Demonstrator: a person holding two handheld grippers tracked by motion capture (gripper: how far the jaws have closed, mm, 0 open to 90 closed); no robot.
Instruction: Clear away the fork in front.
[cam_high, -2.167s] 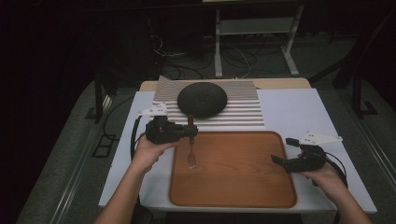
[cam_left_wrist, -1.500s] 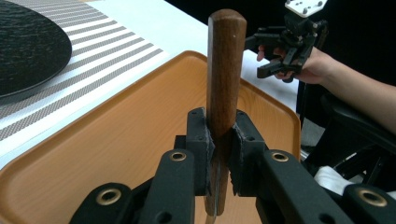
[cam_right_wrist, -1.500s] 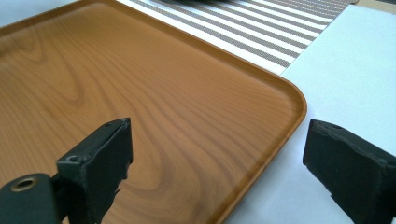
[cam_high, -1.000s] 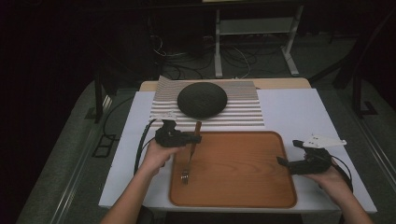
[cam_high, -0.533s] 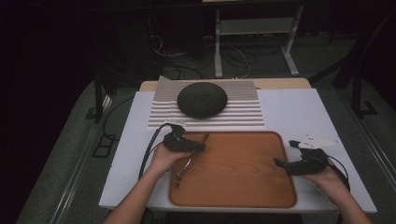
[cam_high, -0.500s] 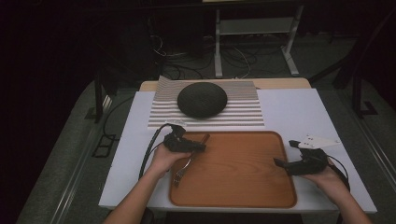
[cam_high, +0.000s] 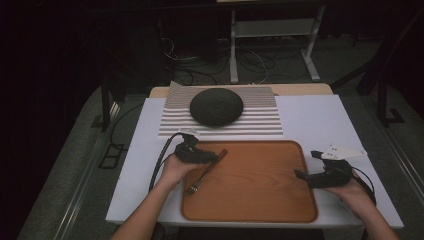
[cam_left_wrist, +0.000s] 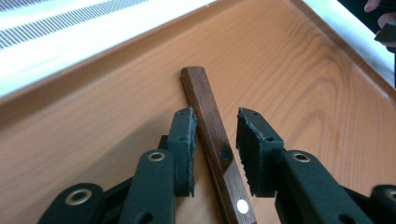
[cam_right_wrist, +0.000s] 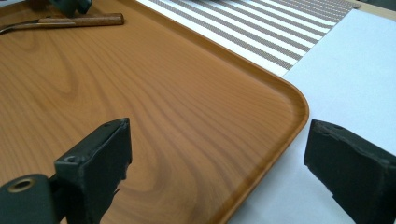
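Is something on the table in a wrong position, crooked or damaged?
Nothing looks damaged or spilled. The fork lies diagonally on the wooden tray, its tines over the tray's left rim. The left gripper is open astride its wooden handle.

Fork set down on the tray, left jaws let go

Over the last two seconds the left gripper (cam_high: 212, 157) comes down from above the wooden tray (cam_high: 300, 150) and swings the fork (cam_high: 206, 172) from hanging upright to lying flat, tines toward the person, handle pointing up toward the striped mat (cam_high: 260, 120). Half a second ago the jaws were around the handle; now they stand parted on either side of it, with a gap on the right. The right gripper (cam_high: 306, 176) shifts only slightly at the tray's right edge.
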